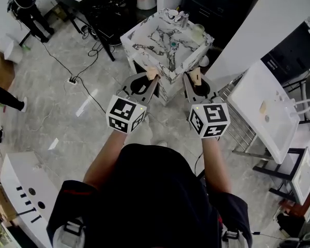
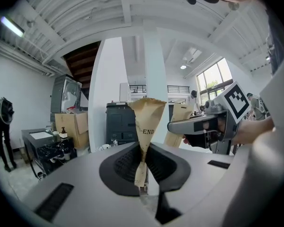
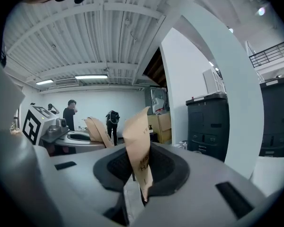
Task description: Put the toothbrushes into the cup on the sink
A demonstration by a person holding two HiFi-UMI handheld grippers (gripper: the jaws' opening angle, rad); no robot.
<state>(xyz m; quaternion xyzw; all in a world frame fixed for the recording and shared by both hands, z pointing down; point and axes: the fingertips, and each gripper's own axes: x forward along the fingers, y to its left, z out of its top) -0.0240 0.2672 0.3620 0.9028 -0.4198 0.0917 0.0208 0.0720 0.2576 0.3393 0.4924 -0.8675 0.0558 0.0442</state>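
A marble-patterned sink [image 1: 144, 37] stands in front of me, with a faucet [image 1: 182, 18] at its far rim and a pale cup [image 1: 198, 32] at its right corner. I cannot make out any toothbrushes. My left gripper [image 1: 152, 74] and right gripper [image 1: 195, 76] hover side by side just short of the sink's near edge. Both point level, away from the sink. The left gripper's [image 2: 149, 100] tape-wrapped jaws are pressed together with nothing between them. The right gripper's [image 3: 139, 115] taped jaws also meet, empty.
A black table [image 1: 101, 4] with cables on the floor [image 1: 72, 79] stands at the back left. A white basin panel [image 1: 263, 110] on a metal rack is at the right, and a white cabinet [image 1: 20, 190] at the lower left. Two people [image 3: 72, 112] stand far off.
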